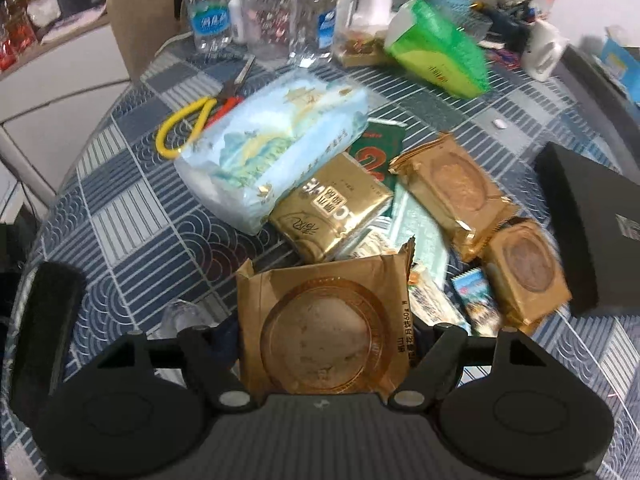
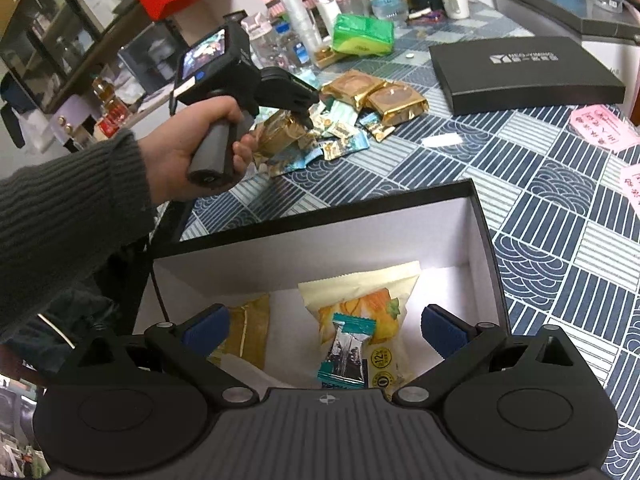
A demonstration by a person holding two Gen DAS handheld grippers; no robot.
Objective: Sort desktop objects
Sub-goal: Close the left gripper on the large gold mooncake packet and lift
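My left gripper (image 1: 326, 332) is shut on a gold-wrapped mooncake (image 1: 326, 332) and holds it above the table; it also shows in the right wrist view (image 2: 298, 114) with the gold pack (image 2: 280, 136) in it. Two more gold mooncakes (image 1: 456, 184) (image 1: 524, 272), a gold pouch (image 1: 332, 208), a blue tissue pack (image 1: 276, 148) and small candy packets (image 1: 476, 296) lie on the checked cloth. My right gripper (image 2: 324, 328) is open over an open black box (image 2: 360, 232). In the box lie a yellow snack bag (image 2: 376, 300), a teal candy (image 2: 348, 352) and a gold pack (image 2: 248, 332).
Yellow-handled scissors (image 1: 188, 120), water bottles (image 1: 208, 12), a green tissue pack (image 1: 440, 48) and clutter stand at the far edge. A black box lid (image 2: 524, 72) lies at the right, pink notes (image 2: 604, 124) beside it. The table's left edge drops off.
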